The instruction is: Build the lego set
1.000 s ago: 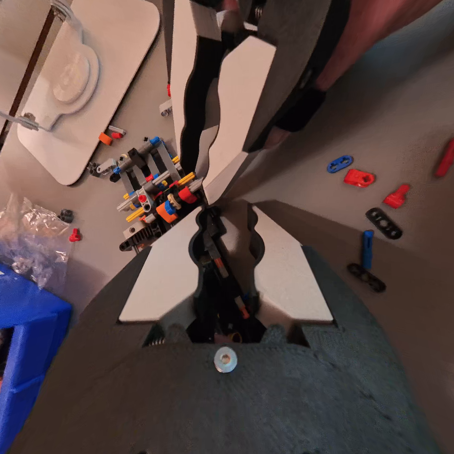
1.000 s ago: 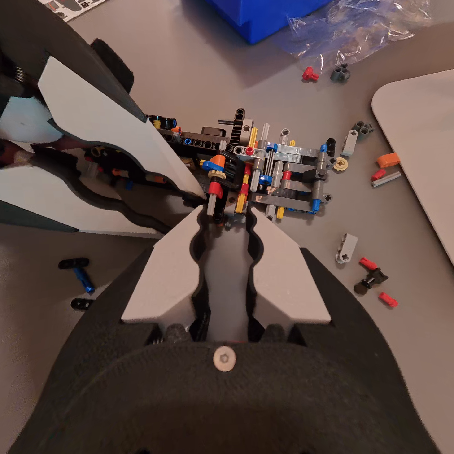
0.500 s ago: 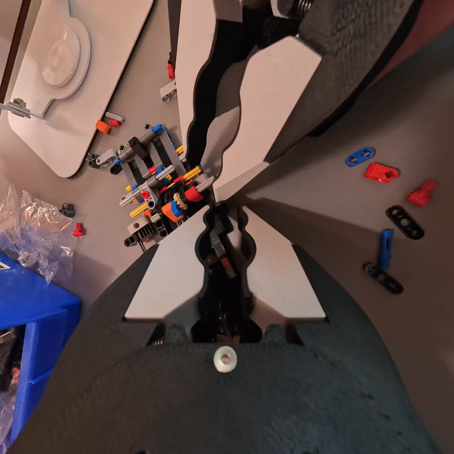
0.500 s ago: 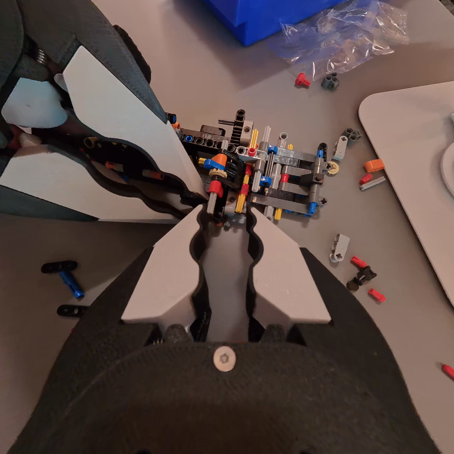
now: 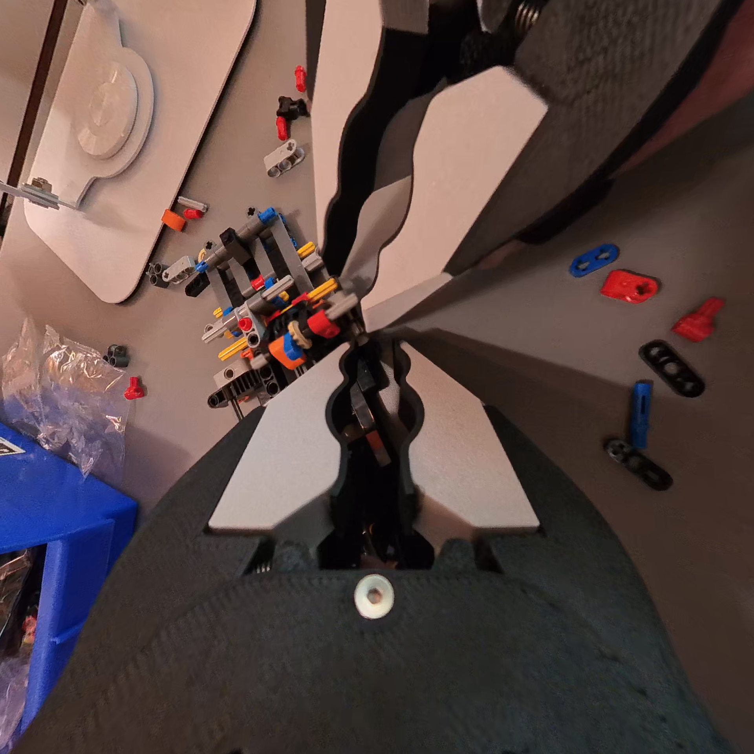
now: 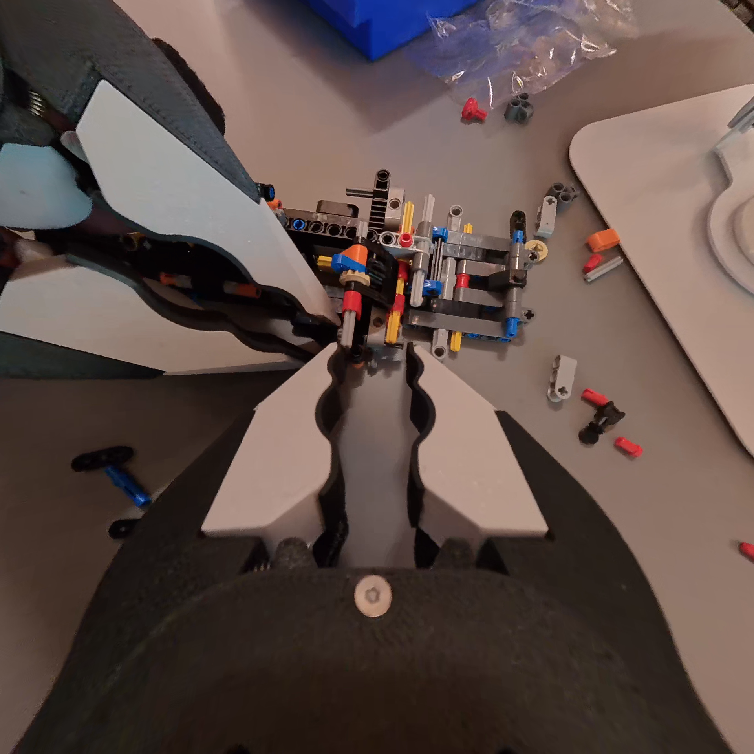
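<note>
Lego model [image 6: 428, 277], a partly built frame of grey and black studless beams pinned with blue, red and yellow pegs and axles, lies flat on a smooth grey table [image 6: 367, 122]. On the model's near-left corner sit an orange wedge, a tan gear and a red bush threaded on a pale grey axle.

Left gripper [image 5: 373, 347], with pale grey wedge-shaped fingers lined in wavy black rubber and a rough black printed body, is closed narrowly on a black beam section at the model's left end; that section runs back between its fingers. Right gripper [image 6: 371, 351], of the same build, has its tips at the model's near edge beside the grey axle, with a narrow gap between the fingers. Whether they grip anything I cannot tell.

Loose pieces lie around the model: right of it, a pale grey connector [image 6: 562, 377], small red pins and a black connector [image 6: 602, 422]; beyond the model's far right corner, an orange piece [image 6: 603, 238]. Left of the model, past the left gripper, lie a blue pin [image 6: 126, 485] and flat black links. Beyond the model sit a crinkled clear plastic bag [image 6: 526, 45] and a glossy blue bin [image 6: 387, 20]. A pale board with rounded corners [image 6: 653, 204] lies right of the model.
</note>
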`<state>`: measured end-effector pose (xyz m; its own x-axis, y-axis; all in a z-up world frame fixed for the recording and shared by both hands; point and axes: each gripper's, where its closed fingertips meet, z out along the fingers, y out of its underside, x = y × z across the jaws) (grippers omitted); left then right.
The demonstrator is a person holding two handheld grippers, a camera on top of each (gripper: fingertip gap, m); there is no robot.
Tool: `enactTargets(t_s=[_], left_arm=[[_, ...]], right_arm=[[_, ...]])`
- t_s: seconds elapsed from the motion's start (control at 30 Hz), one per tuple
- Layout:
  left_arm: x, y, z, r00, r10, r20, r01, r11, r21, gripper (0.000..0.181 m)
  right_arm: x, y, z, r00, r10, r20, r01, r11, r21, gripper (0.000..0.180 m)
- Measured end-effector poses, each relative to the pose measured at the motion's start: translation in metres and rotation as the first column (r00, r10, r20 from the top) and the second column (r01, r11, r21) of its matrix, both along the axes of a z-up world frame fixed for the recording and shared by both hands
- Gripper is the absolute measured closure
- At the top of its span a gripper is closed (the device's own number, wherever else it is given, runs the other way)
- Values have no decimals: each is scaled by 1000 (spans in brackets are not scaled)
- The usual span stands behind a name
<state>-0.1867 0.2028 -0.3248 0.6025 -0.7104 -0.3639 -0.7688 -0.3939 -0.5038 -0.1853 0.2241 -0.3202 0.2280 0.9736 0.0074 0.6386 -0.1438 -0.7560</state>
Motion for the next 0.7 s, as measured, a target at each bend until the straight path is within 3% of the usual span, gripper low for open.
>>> enactTargets(t_s=[0.7], left_arm=[[2,-3,1,998,-40,46,39,999,14,158]], right_arm=[[-2,-5,2,996,-88,-24,87,995,-41,158]])
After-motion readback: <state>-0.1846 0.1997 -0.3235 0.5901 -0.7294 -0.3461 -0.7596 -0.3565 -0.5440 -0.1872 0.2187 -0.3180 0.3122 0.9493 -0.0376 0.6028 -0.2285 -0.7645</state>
